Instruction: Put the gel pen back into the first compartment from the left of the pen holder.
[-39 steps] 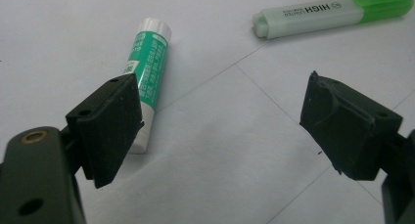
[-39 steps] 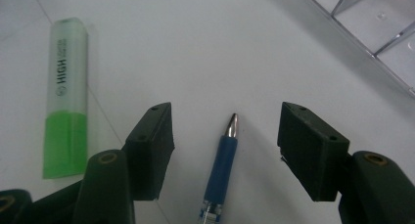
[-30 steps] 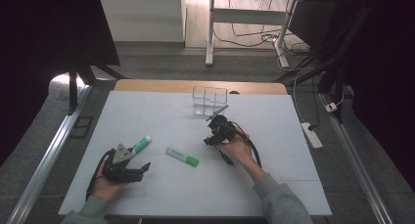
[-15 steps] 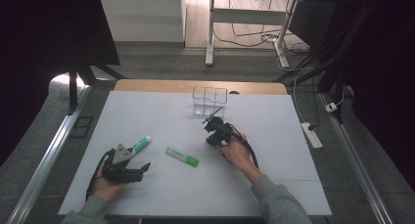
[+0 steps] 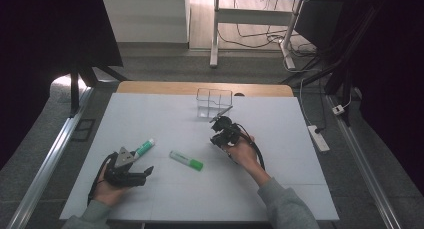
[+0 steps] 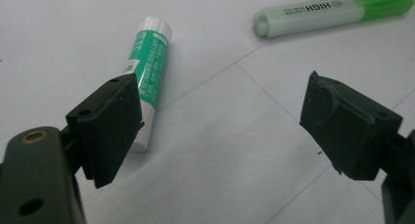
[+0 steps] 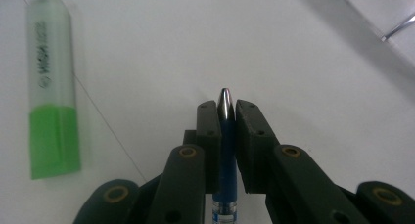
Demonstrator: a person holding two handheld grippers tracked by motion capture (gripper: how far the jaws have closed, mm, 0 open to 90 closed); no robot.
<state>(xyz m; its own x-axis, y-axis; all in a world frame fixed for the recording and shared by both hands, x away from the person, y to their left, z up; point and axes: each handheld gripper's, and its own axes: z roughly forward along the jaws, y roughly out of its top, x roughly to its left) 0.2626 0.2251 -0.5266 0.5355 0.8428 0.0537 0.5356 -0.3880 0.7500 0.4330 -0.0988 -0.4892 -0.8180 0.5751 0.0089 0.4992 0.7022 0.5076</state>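
Jaws of the right gripper [image 7: 226, 117] have just closed on a slim blue ballpoint pen [image 7: 225, 155] near the clear wire-framed holder [image 5: 214, 102] at the table's far edge, highlighter and glue stick yet to go.

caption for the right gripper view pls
Right gripper shut on a blue pen, green highlighter lying on the white table beside it.

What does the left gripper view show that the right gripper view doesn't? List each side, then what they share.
Left gripper view: a green-and-white glue stick lying by the left gripper, its fingers wide apart with nothing between. Right gripper view: the right gripper, whose fingers have just been closing, clamps a blue pen. Both: a green highlighter lying on the white table.
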